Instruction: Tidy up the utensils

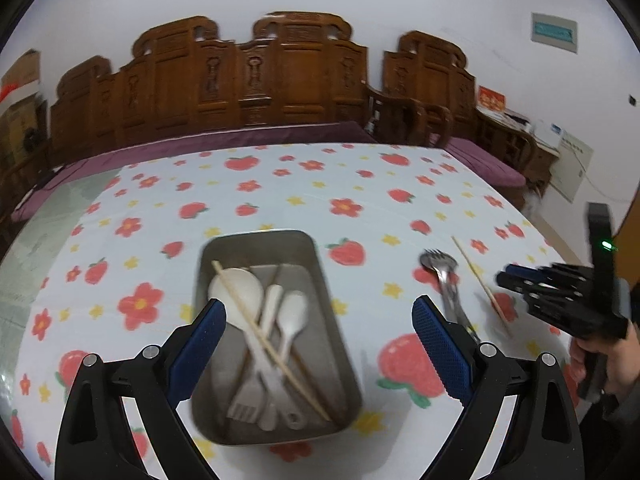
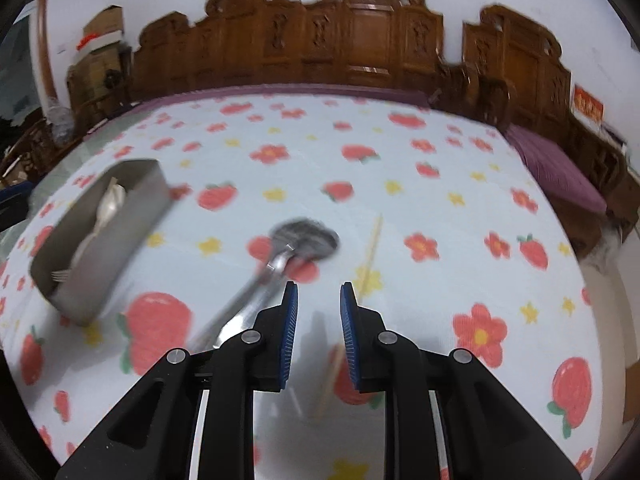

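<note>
A metal tray (image 1: 320, 280) holds white plastic spoons (image 1: 294, 314), a white fork (image 1: 248, 400) and a wooden chopstick (image 1: 272, 348). My left gripper (image 1: 318, 344) is wide open above the tray, holding nothing. Metal utensils, a fork and a spoon (image 1: 440, 268), lie on the cloth right of the tray, with a loose chopstick (image 1: 480, 280) beyond them. In the right wrist view the metal utensils (image 2: 296, 244) and the chopstick (image 2: 372, 256) lie just ahead of my right gripper (image 2: 319, 300), which is partly open and empty. The tray (image 2: 132, 216) sits at the left there.
The table carries a white cloth with red flowers and strawberries (image 1: 344, 208). Carved wooden chairs (image 1: 248, 76) with purple cushions stand along the far edge. My right gripper and the hand holding it show at the right in the left wrist view (image 1: 560, 296).
</note>
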